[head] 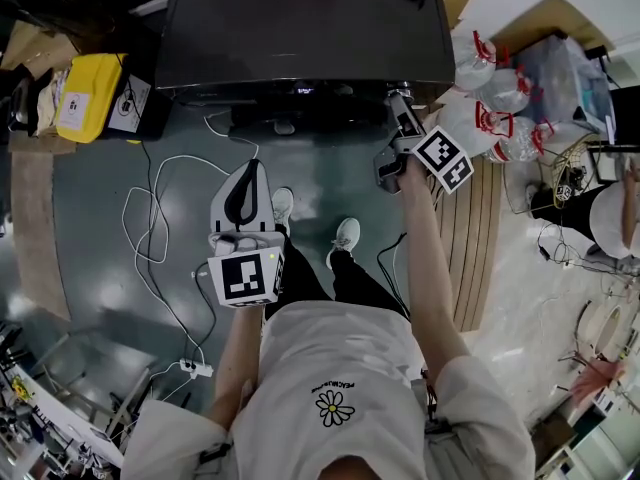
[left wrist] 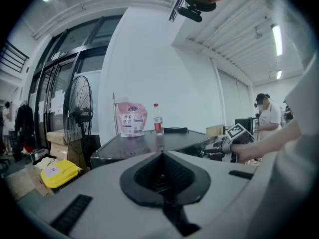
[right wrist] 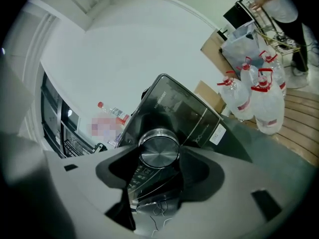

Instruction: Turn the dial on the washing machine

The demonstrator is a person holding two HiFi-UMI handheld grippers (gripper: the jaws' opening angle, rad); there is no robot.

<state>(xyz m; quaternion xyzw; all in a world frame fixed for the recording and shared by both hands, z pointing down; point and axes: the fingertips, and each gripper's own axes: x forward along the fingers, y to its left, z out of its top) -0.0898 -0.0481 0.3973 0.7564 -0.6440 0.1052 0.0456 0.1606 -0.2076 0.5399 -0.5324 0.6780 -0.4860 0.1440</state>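
Right gripper [head: 397, 108] jaws clamped the dial [right wrist: 158, 152] from both sides at the washer's [head: 300, 28] front right corner; grip judged set for turning. Left gripper [head: 248, 183] jaws closed, empty, held back as unneeded.

White daisy-print T-shirt [head: 330, 368], black trousers [head: 358, 283], white sneakers [head: 346, 235]; marker-cubed grey left gripper [head: 252, 170] and right gripper [head: 400, 104].

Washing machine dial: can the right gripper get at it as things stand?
Yes, it seems so: the dial sits between the jaws of the right gripper, whose pads appear to press its sides, with nothing in between.
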